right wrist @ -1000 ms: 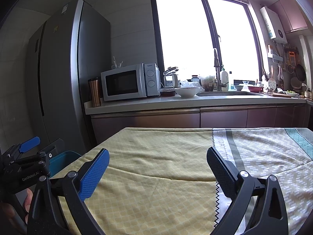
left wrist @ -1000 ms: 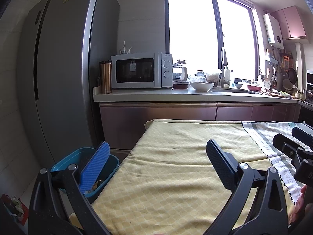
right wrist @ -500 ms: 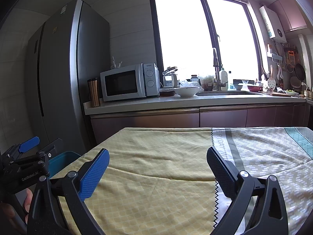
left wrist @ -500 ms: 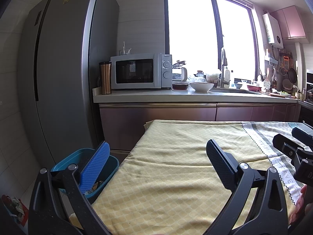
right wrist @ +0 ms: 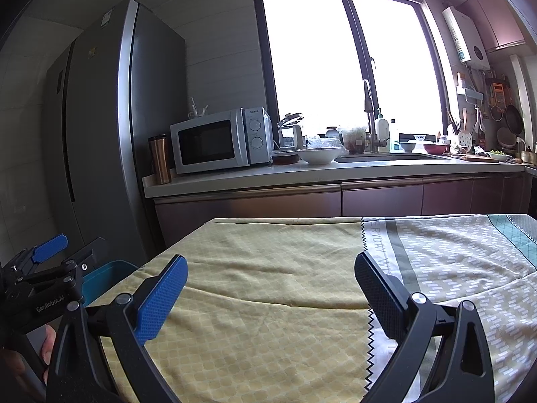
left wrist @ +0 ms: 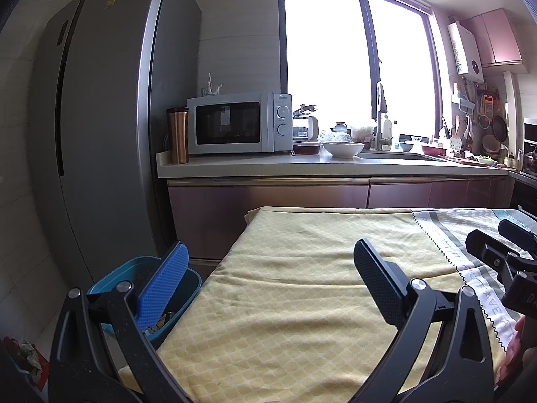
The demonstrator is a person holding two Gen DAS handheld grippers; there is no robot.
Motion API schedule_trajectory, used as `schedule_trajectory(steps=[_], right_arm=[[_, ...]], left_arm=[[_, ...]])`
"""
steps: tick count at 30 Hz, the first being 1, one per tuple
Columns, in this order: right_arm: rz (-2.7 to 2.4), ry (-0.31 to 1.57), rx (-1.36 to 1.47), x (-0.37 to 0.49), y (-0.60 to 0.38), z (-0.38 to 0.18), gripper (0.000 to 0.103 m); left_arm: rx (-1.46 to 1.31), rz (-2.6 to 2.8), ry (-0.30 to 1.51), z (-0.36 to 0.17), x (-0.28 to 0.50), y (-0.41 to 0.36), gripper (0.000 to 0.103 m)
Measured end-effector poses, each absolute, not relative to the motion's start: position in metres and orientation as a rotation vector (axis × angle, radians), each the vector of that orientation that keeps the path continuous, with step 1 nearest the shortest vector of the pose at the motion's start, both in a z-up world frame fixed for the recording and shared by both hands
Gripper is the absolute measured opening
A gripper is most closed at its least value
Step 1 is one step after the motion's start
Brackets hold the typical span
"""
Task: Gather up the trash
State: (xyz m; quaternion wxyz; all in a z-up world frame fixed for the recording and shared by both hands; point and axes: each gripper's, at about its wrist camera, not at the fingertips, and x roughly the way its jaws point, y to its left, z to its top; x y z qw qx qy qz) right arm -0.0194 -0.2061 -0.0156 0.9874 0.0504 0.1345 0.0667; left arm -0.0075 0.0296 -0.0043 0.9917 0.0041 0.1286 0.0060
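Observation:
My left gripper (left wrist: 272,268) hovers open above the left end of a table covered by a yellow cloth (left wrist: 302,285), nothing between its blue and black pads. To its left, on the floor, stands a blue bin (left wrist: 124,278) with scraps of trash inside, partly hidden by the blue finger. My right gripper (right wrist: 272,278) is open too, over the cloth (right wrist: 268,268) further right, holding nothing. The bin's rim (right wrist: 107,270) shows at the left of the right wrist view. No trash lies on the cloth.
A tall grey fridge (left wrist: 94,134) rises behind the bin. The counter (left wrist: 319,168) beyond the table carries a microwave (left wrist: 238,122), a copper tumbler (left wrist: 177,136), bowls and a sink. Crumpled litter (left wrist: 25,357) lies on the floor at lower left.

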Motion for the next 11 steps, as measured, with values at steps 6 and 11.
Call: schedule_trajectory(steps=[6,11], right_arm=[[0.118,0.284,0.104,-0.014,-0.215,-0.017,0.096],[0.078,0.353,0.120,-0.002,-0.243,-0.023,0.096]], left_arm=[[0.009,-0.012,0.375,-0.010,0.018,0.026,0.097],[0.014,-0.061,0.576,-0.029,0.070,0.019,0.097]])
